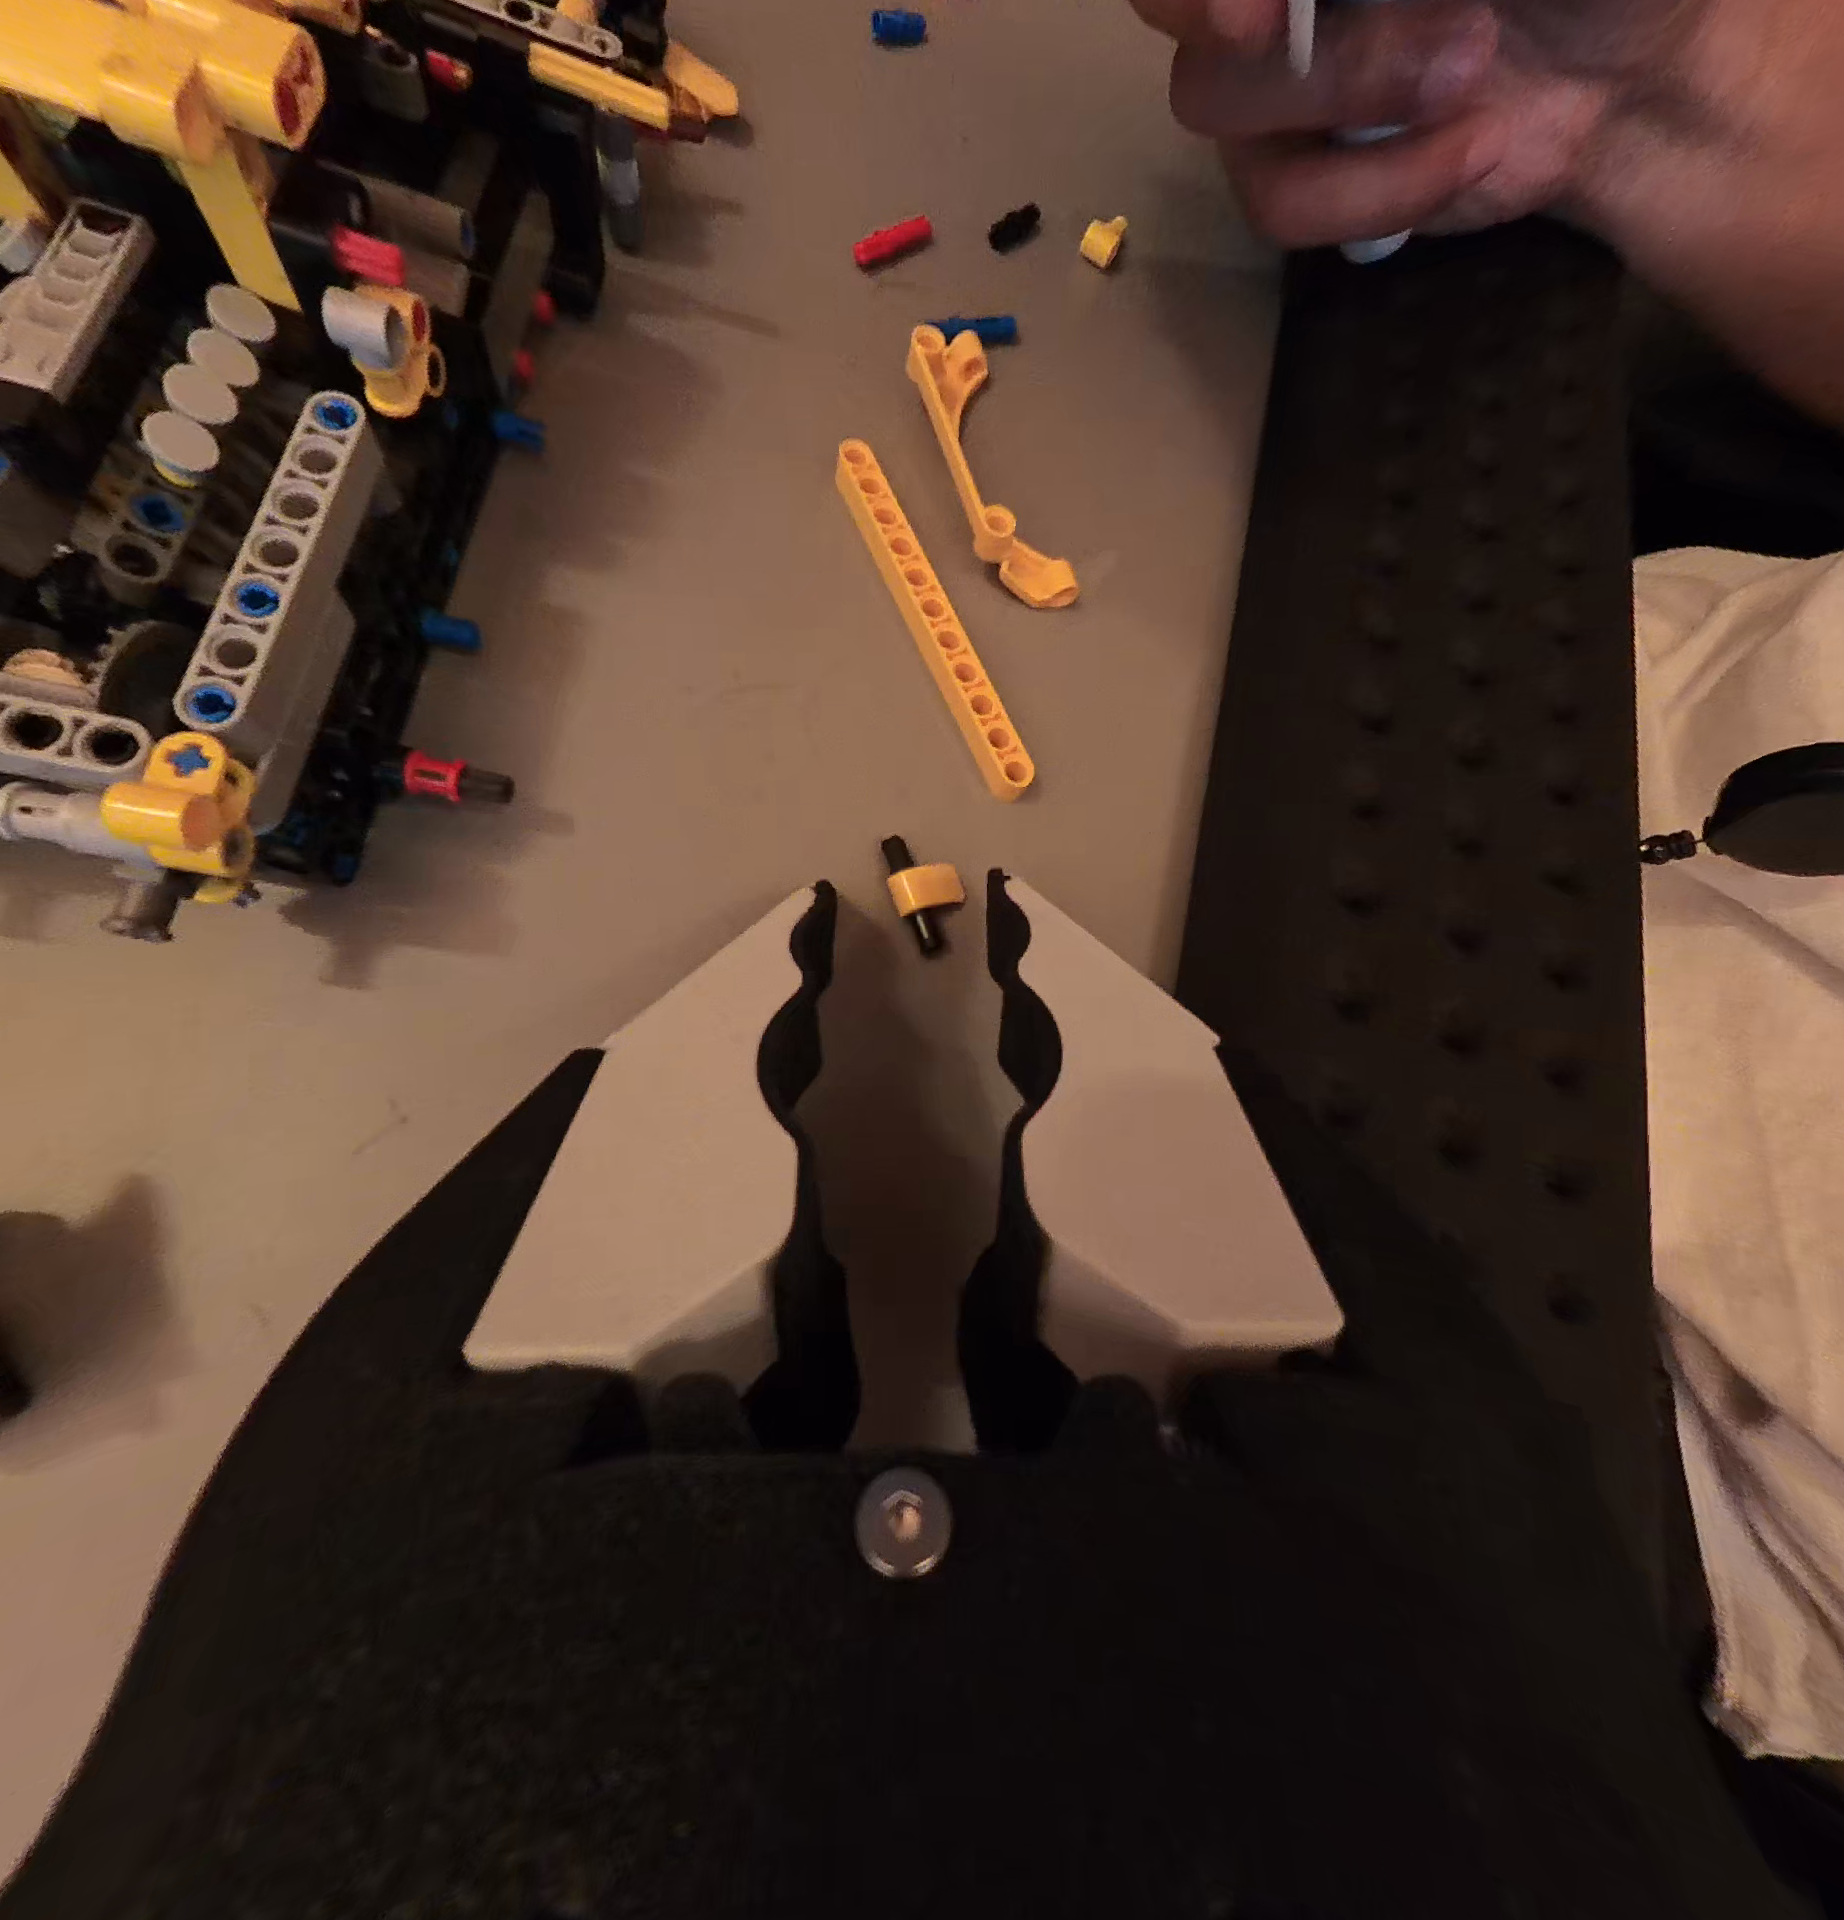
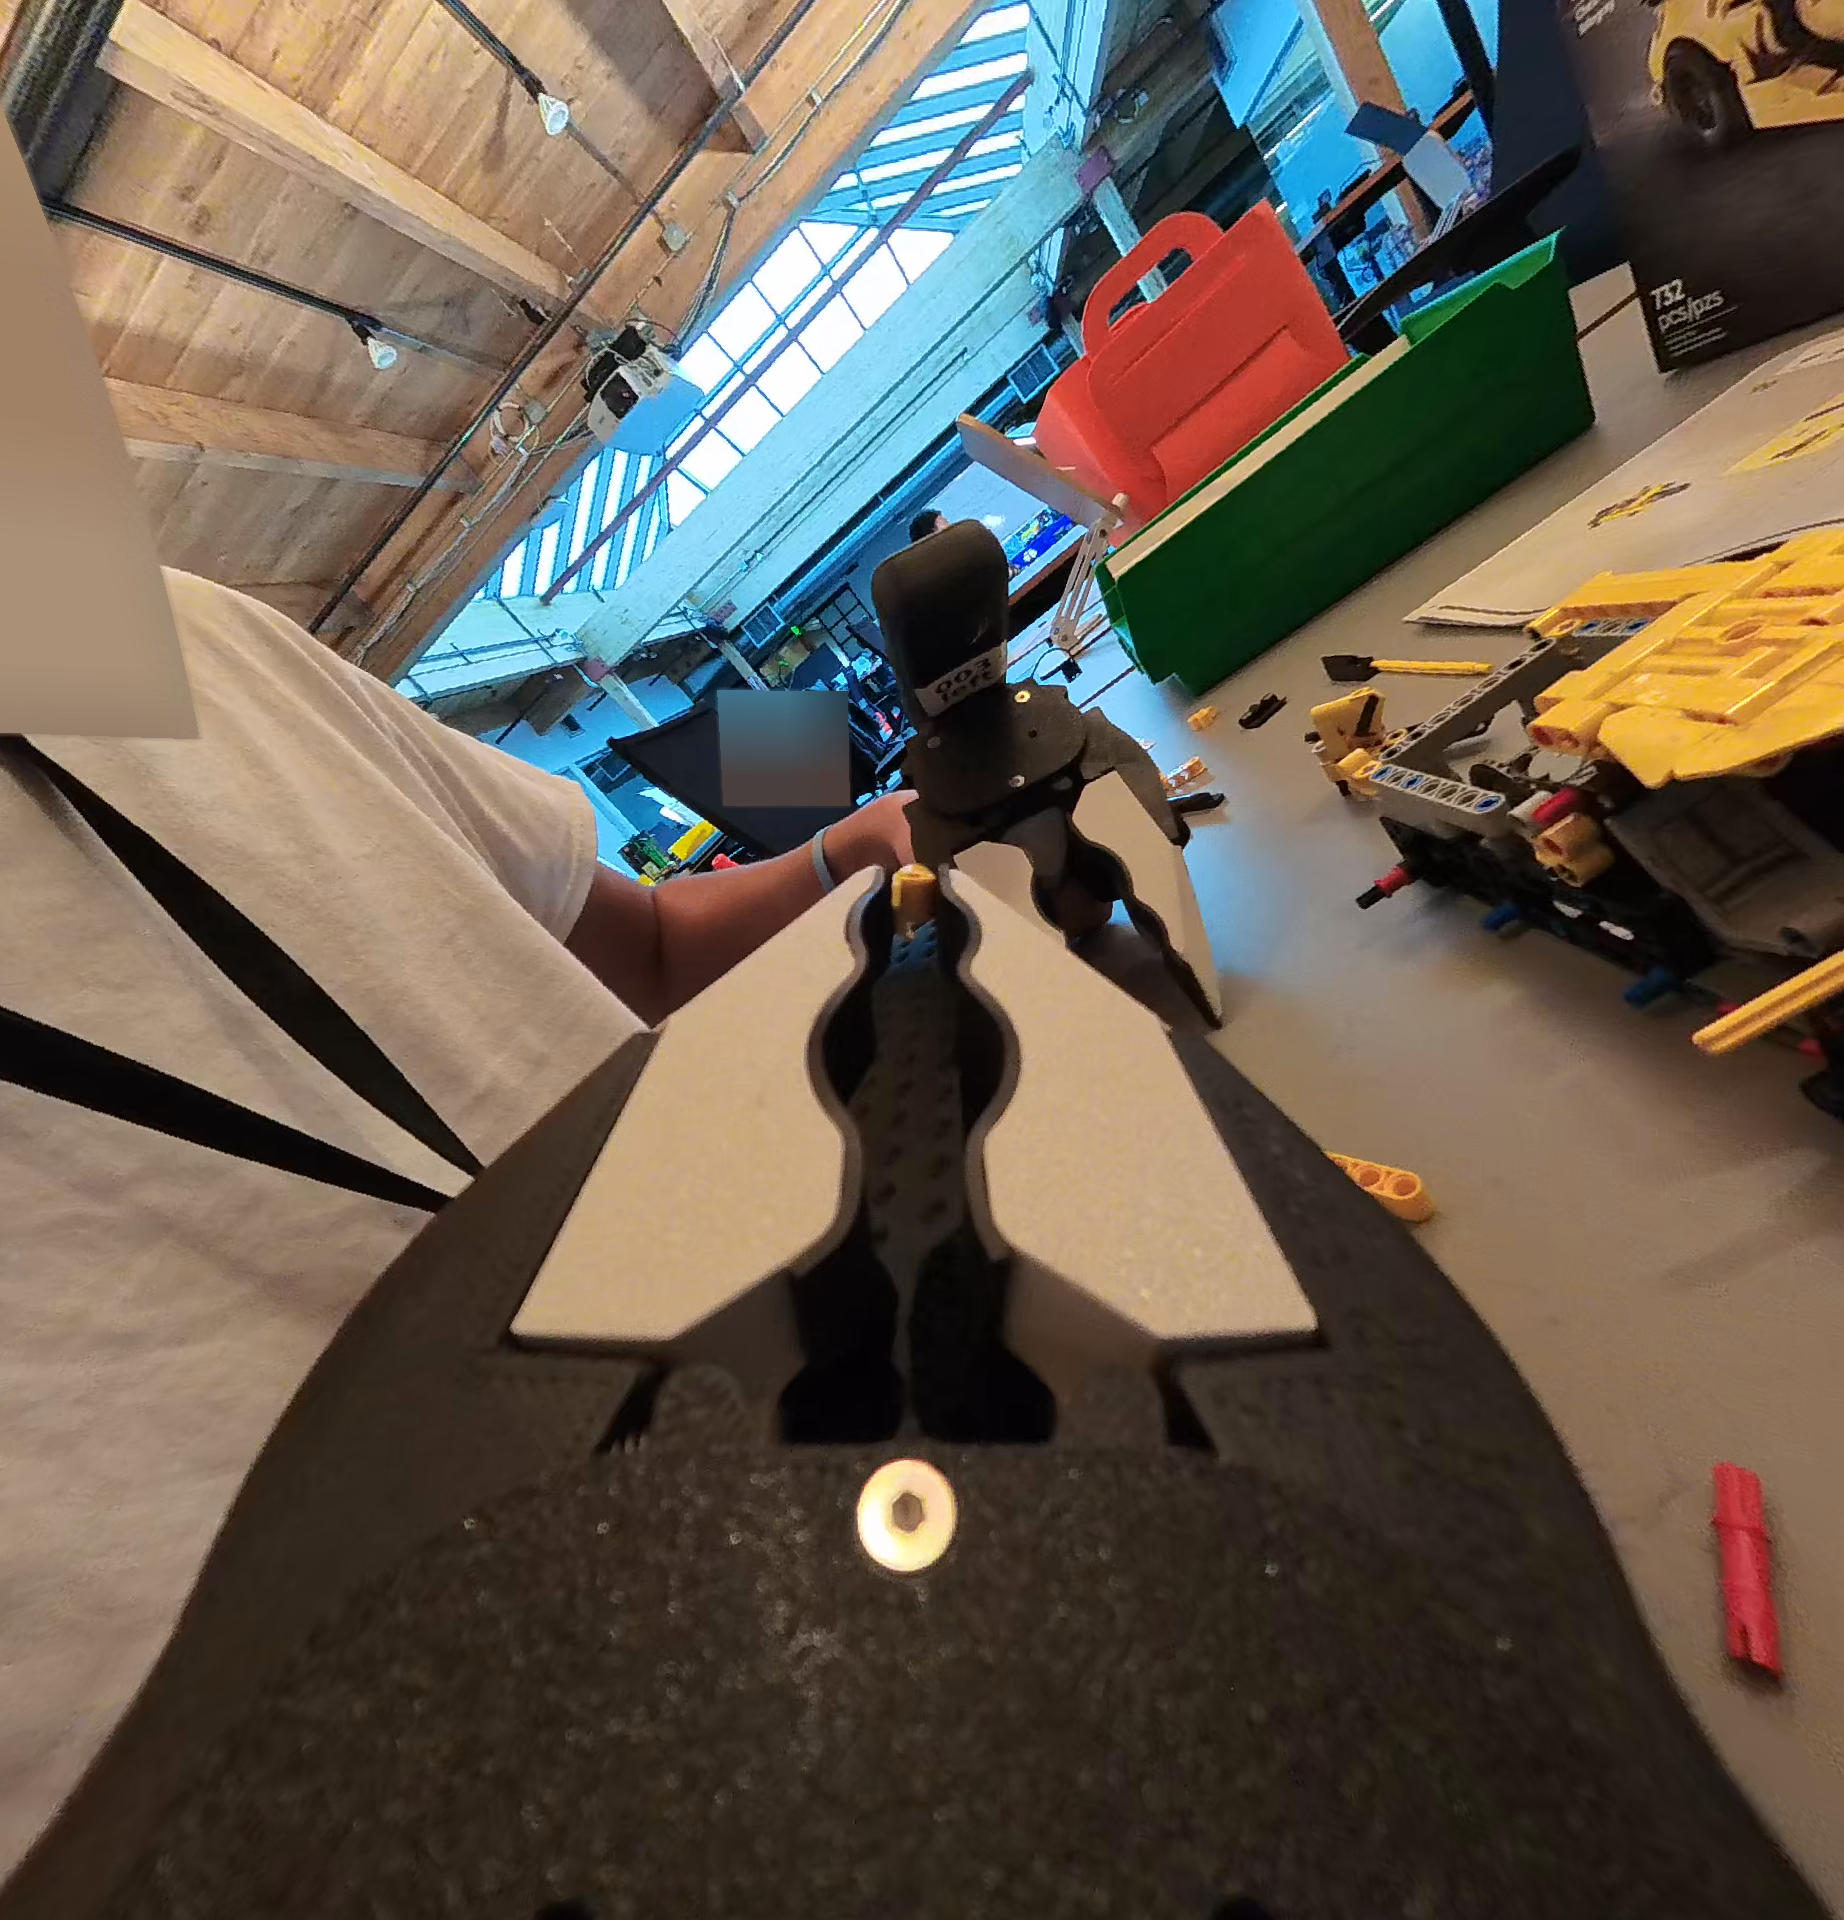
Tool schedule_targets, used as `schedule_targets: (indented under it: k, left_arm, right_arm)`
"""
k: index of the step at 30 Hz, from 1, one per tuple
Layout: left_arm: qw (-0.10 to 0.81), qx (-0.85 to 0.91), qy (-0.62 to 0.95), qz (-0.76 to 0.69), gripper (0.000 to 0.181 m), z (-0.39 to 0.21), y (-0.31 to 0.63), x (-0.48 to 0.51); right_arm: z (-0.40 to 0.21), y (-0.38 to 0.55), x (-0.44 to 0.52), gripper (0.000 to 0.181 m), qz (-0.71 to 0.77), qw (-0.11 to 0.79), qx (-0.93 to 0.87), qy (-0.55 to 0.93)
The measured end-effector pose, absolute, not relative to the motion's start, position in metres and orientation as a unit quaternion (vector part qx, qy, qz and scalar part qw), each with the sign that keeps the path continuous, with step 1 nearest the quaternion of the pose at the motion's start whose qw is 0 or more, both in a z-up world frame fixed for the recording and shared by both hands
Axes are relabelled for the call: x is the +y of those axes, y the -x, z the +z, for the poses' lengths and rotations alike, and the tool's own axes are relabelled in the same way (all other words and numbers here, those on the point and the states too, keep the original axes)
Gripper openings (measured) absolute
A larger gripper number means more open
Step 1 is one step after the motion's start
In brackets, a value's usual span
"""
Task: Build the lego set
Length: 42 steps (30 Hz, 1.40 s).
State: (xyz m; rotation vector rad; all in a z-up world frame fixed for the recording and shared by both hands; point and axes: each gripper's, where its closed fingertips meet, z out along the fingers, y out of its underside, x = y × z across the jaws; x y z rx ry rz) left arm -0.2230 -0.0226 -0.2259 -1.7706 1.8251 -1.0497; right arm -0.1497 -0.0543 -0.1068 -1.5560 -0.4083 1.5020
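Observation:
My left gripper (image 1: pixel 910 891) is open and low over the grey table (image 1: pixel 689 1039). A short black axle with a yellow bush (image 1: pixel 923 894) lies on the table between its fingertips, untouched. A long yellow beam (image 1: pixel 933 618) and a curved yellow piece (image 1: pixel 985 478) lie just beyond. The half-built yellow and black car (image 1: pixel 222 468) stands at the left; it also shows in the right wrist view (image 2: pixel 1676 727). My right gripper (image 2: pixel 913 888) is shut on a small yellow piece (image 2: pixel 913 896), held above the table edge and facing the left gripper (image 2: pixel 1146 961).
Loose red (image 1: pixel 892 241), black (image 1: pixel 1013 225) and blue (image 1: pixel 975 329) pins lie farther off. A black dimpled strip (image 1: pixel 1417 727) runs along the table edge. A hand (image 1: pixel 1417 125) is at the top right. A green bin (image 2: pixel 1365 488), the set's box (image 2: pixel 1728 208), a booklet (image 2: pixel 1676 478) and a red pin (image 2: pixel 1747 1569) are nearby. The left gripper's tips are roughly 15 cm from the right gripper's.

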Motion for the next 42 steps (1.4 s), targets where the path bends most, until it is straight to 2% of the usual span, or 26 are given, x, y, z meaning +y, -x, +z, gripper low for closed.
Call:
schedule_targets:
  k: [7,11,13,17,20,23,26,29,36,42]
  left_arm:
    - [0.205,0.665,0.631,-0.343,0.024,-0.225,0.231,-0.023]
    - [0.209,0.658,0.634,-0.349,0.018,-0.227,0.230,-0.026]
    - [0.221,0.658,0.632,-0.345,0.008,-0.229,0.226,-0.025]
    - [0.269,0.676,0.611,-0.313,0.004,-0.228,0.218,-0.019]
    - [0.341,0.681,0.546,-0.349,0.004,-0.195,0.195,-0.032]
    - [0.425,0.668,0.489,-0.366,0.004,-0.165,0.173,-0.041]
    - [0.453,0.682,0.465,-0.338,0.004,-0.170,0.162,-0.050]
    - [0.473,0.689,0.453,-0.310,0.004,-0.169,0.157,-0.053]
    - [0.421,0.682,0.471,-0.367,0.004,-0.173,0.158,-0.060]
    - [0.423,0.688,0.472,-0.353,0.004,-0.177,0.159,-0.058]
  right_arm:
    - [-0.104,0.146,-0.055,0.006,0.614,0.458,-0.159,0.623]
    - [-0.105,0.149,-0.055,0.006,0.614,0.453,-0.165,0.625]
    - [-0.105,0.150,-0.056,0.006,0.614,0.452,-0.166,0.625]
    - [-0.106,0.148,-0.054,0.006,0.609,0.457,-0.161,0.628]
    - [-0.114,0.144,-0.046,0.006,0.579,0.463,-0.154,0.653]
    - [-0.136,0.140,-0.040,0.006,0.532,0.429,-0.168,0.710]
    - [-0.157,0.143,-0.047,0.006,0.499,0.373,-0.203,0.756]
    - [-0.162,0.146,-0.049,0.006,0.503,0.366,-0.208,0.755]
    - [-0.166,0.151,-0.050,0.006,0.516,0.351,-0.220,0.749]
    - [-0.168,0.154,-0.050,0.006,0.523,0.341,-0.221,0.749]
